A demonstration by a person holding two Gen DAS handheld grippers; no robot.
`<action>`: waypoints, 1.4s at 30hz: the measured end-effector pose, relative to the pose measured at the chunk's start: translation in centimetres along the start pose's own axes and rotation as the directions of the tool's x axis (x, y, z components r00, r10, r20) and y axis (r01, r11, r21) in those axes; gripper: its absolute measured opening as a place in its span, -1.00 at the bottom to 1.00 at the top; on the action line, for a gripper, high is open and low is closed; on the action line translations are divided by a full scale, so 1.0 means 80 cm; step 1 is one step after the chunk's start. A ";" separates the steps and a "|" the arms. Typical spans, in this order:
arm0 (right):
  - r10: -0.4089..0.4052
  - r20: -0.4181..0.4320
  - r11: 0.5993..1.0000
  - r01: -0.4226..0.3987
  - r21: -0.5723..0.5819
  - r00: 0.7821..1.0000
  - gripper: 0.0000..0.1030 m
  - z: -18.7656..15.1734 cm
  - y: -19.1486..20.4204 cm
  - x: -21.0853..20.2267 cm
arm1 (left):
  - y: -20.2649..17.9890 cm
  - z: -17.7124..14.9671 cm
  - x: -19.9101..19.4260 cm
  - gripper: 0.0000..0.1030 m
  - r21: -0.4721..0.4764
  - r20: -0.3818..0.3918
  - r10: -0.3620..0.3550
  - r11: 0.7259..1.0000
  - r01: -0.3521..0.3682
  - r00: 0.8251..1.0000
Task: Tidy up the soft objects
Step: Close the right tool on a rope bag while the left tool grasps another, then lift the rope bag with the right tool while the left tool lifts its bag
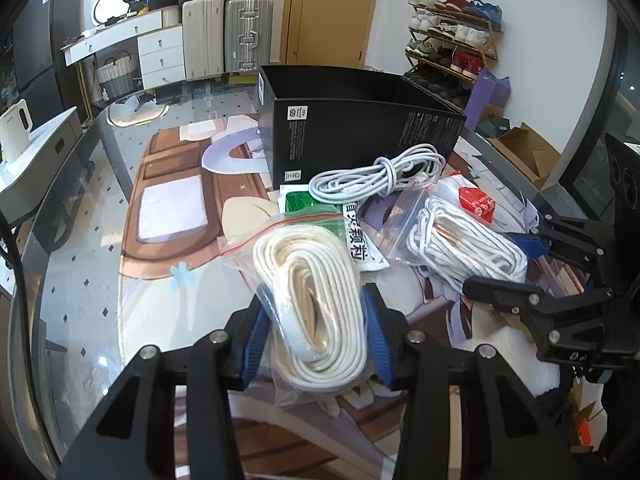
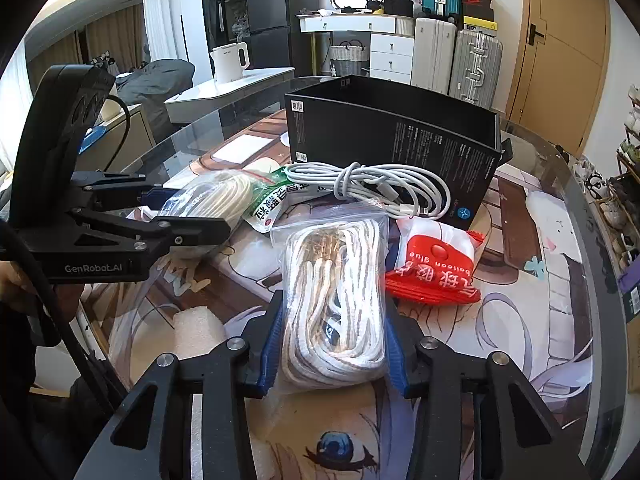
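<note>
Both bags lie on the worktop in front of the open black box (image 1: 360, 120), their likely destination. The left tool (image 1: 316, 308) straddles the flat-lace bag (image 1: 312, 292); the right tool (image 2: 334, 336) brackets the cord bag (image 2: 336, 300), jaws touching each bag's sides.

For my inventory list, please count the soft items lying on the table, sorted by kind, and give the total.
Zip bags of white laces or cord: 2 (bag of flat laces, bag of round cord)
Coiled white cables: 1
Printed packets: 2 (red packet, green-and-white packet)
Total: 5
</note>
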State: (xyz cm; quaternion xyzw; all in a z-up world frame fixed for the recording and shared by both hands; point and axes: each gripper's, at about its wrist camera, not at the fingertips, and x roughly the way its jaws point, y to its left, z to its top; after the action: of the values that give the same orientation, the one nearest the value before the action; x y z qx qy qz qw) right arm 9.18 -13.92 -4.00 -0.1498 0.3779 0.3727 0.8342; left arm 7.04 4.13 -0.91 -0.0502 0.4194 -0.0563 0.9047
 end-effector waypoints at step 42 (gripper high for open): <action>-0.011 0.204 0.999 0.000 0.053 0.979 -0.17 0.048 -0.027 -0.101 | -0.024 0.059 -0.068 -0.27 0.038 0.179 0.033 0.998 -0.041 0.983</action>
State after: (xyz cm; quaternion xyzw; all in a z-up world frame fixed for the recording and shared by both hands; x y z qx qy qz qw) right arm 9.22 -17.48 4.50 -0.0898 0.2998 0.3734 0.8733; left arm 7.03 3.22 6.50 -0.0283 0.3365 -0.0435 0.9403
